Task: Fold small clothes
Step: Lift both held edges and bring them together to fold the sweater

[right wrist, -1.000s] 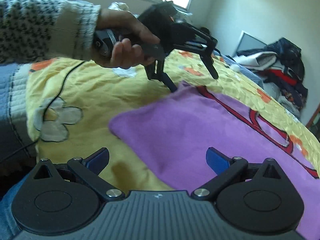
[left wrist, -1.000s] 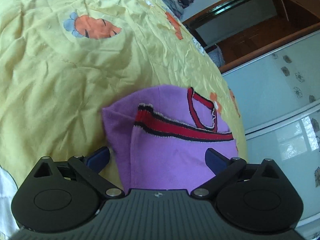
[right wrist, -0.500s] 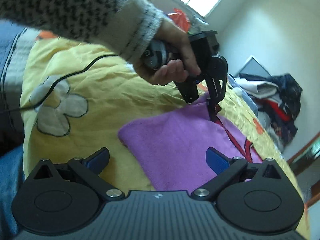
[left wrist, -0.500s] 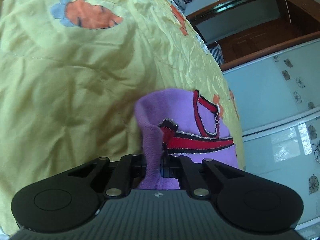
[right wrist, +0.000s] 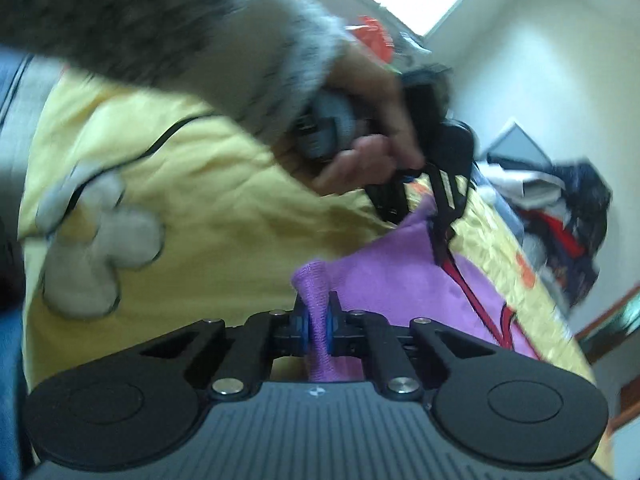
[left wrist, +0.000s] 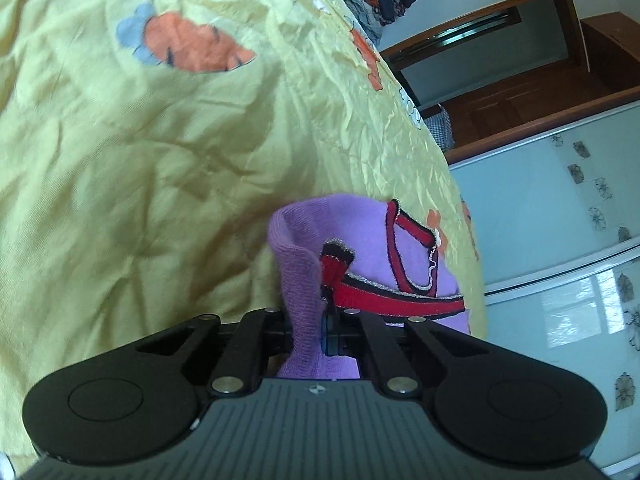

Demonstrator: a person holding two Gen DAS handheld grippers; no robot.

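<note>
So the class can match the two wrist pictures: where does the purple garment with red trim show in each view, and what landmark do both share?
Left wrist view: purple garment lower centre, an edge pinched in the left gripper.
Right wrist view: purple garment centre to lower right, a corner pinched in the right gripper.
Shared landmark: yellow bedspread underneath.

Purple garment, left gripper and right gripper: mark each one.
purple garment [left wrist: 412, 264], left wrist view, flat body beside the red trim.
left gripper [right wrist: 434, 216], right wrist view, fingertips pinching the garment's far edge.
right gripper [right wrist: 316, 326], right wrist view, between the blue pads.
</note>
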